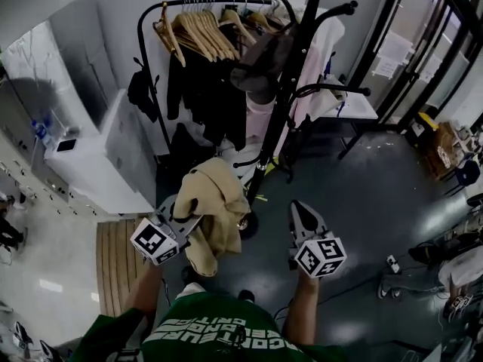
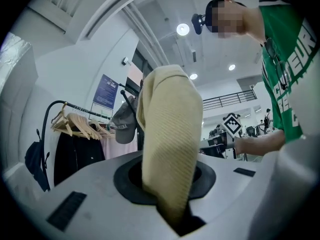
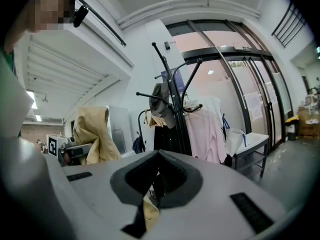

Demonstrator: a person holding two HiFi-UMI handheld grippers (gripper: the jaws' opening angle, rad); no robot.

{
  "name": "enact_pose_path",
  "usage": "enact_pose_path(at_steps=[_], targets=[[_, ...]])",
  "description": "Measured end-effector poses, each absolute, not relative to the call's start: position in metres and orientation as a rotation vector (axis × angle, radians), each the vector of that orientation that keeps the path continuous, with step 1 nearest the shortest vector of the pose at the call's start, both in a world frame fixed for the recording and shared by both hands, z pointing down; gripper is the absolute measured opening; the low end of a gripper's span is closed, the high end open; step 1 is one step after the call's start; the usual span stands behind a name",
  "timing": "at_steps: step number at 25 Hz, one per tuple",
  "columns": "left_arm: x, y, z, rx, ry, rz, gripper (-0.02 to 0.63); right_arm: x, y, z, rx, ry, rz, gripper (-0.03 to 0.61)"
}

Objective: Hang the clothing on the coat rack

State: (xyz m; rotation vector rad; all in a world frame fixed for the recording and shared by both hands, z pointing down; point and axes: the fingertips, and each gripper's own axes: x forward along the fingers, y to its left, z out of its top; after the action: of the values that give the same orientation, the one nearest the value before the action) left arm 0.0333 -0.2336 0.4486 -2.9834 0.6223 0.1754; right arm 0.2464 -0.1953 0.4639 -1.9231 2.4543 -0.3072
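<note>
Beige ribbed-cloth jacket [image 1: 215,194] clamped in left tool [image 1: 181,216], just short of black metal coat rack [image 1: 290,104]; right tool [image 1: 302,219] jaws together, apart from it. Risks slipping off crowded hooks if draped by a loose fold.

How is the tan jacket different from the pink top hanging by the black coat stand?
The tan jacket is bunched up and clamped in the left gripper; the pink top hangs straight at the coat stand. The jacket is sandy tan; the top is pale pink. Both are soft clothes.
</note>
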Motion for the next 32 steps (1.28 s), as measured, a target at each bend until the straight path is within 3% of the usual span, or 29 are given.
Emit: enact_pose_path(at_steps=[32], targets=[[0.003,-0.371,0.365,-3.018,0.24,0.36,0.071,0.156,-0.26,0.404,-2.241,2.152,-0.158,0.008]])
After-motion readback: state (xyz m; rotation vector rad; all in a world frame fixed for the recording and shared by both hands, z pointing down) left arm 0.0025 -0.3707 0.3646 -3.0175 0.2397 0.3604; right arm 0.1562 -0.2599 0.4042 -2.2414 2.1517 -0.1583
